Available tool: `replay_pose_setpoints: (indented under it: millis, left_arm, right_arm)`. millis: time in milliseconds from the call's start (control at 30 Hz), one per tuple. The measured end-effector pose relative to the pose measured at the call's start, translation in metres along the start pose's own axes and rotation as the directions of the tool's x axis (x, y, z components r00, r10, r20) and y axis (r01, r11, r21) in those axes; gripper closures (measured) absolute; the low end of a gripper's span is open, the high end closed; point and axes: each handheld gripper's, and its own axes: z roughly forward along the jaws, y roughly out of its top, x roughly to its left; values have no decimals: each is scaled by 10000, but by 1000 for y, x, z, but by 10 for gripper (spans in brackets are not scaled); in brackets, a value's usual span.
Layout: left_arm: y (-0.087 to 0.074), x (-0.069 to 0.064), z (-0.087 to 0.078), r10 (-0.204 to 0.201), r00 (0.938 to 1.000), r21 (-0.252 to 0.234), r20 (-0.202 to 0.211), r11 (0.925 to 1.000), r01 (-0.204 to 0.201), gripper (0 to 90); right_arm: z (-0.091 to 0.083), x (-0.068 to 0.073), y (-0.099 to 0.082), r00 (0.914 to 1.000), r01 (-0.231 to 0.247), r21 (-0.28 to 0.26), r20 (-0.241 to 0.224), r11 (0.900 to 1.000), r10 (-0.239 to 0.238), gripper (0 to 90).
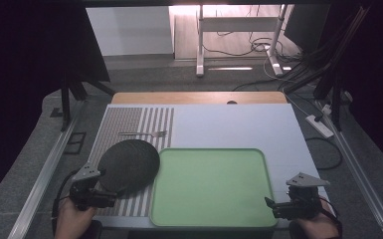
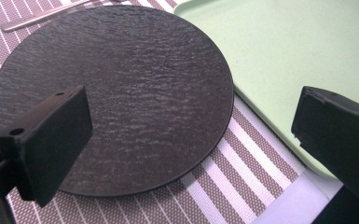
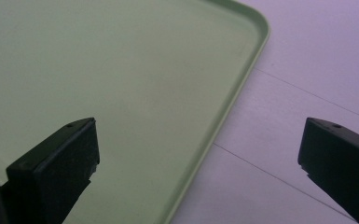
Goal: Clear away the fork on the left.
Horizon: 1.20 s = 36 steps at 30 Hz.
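While the person's two hands are resting at the near edge of the tabletop (image 1: 239,124), the left claw (image 1: 110,198) is hovering just at the near rim of a round black plate (image 1: 128,166), its jaws spread wide and gripping nothing. In the left gripper view the plate (image 2: 121,93) is lying flat on a striped placemat (image 2: 242,177), with one jaw over its near edge and the other over the corner of a green tray (image 2: 270,51). The plate's right rim is sitting just beside the tray (image 1: 210,187). A fork (image 1: 144,133) is lying on the placemat beyond the plate. The right claw (image 1: 272,205) is also standing released, one jaw over the tray's near right corner (image 3: 121,93) and the other over bare tabletop.
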Motion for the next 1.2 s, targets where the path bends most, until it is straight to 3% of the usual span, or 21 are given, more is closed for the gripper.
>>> replay_pose_setpoints:
  millis: [267, 800, 1200]
  left_arm:
    - [4, 9, 8, 35, 9999, 39, 165, 10000, -36, 0]
    - [20, 27, 23, 465, 9979, 283, -453, 9986, -453, 0]
    - [39, 49, 45, -6, 9996, 391, -298, 9992, 18, 0]
  right_arm:
    - [0, 0, 0, 10000, -31, 18, -16, 10000, 31, 0]
    - [1, 0, 0, 10000, 10, 110, -4, 9999, -10, 0]
    - [1, 0, 0, 10000, 11, 120, -12, 9999, -11, 0]
